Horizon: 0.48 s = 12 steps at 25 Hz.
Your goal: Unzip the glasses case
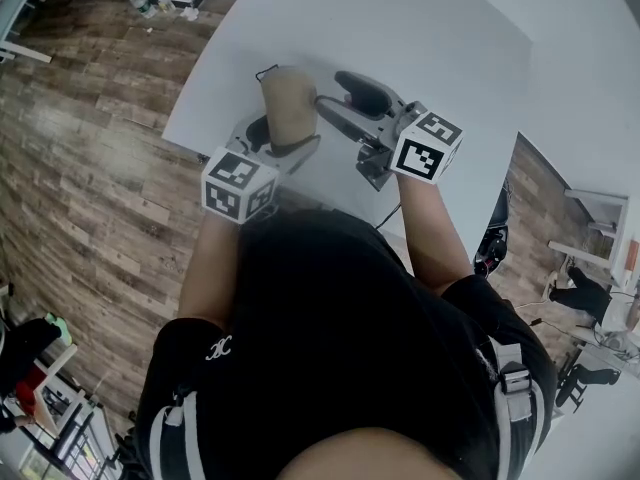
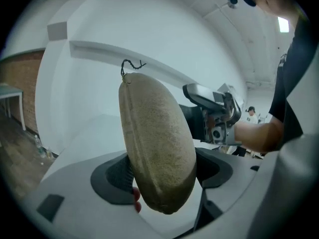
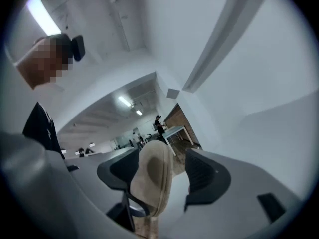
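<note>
Clamps glasses case (image 2: 157, 148) upright in left gripper (image 2: 163, 173), zipper pull (image 2: 130, 65) free atop the case. Holds right gripper (image 3: 162, 174) at the case's edge, 2 jaws apart, likely for that pull.

The left hand-held gripper (image 1: 283, 144) holds a tan case (image 1: 288, 101) upright above the near edge of the white tabletop (image 1: 420, 38). The right hand-held gripper (image 1: 331, 92) reaches in from the right, its tips beside the case. Wood floor (image 1: 90, 168) lies to the left.
</note>
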Each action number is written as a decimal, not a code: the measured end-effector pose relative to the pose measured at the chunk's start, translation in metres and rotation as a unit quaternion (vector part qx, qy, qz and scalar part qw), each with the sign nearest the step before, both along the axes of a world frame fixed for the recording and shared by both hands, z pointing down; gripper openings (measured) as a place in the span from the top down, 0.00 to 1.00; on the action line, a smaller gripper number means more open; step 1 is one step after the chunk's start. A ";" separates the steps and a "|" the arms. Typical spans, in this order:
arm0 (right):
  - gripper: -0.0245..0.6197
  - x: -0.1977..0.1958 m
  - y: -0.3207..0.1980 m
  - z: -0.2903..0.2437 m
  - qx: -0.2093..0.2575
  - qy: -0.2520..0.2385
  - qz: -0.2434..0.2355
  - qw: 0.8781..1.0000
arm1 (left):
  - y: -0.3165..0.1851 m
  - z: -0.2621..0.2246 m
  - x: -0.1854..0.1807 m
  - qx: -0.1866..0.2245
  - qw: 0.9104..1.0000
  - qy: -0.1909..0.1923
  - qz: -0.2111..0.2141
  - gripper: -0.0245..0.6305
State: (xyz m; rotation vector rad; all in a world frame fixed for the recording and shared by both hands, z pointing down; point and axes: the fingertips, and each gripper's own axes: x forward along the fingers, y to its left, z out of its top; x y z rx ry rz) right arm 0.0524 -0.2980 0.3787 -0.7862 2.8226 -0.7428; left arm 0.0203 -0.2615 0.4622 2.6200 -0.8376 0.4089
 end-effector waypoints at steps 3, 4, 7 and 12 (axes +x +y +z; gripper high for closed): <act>0.51 -0.010 0.004 -0.010 0.057 0.108 -0.002 0.992 | -0.005 0.008 0.000 0.026 0.998 -0.062 -0.018 0.43; 0.51 -0.016 0.005 -0.013 0.071 0.132 -0.005 0.989 | -0.006 0.010 0.000 0.033 0.996 -0.081 -0.021 0.43; 0.51 -0.030 0.003 -0.019 0.091 0.173 -0.001 0.981 | -0.009 0.015 0.001 0.057 0.989 -0.131 -0.030 0.43; 0.53 -0.043 -0.001 -0.016 0.088 0.195 -0.005 0.977 | -0.008 0.021 0.003 0.098 0.976 -0.193 -0.030 0.43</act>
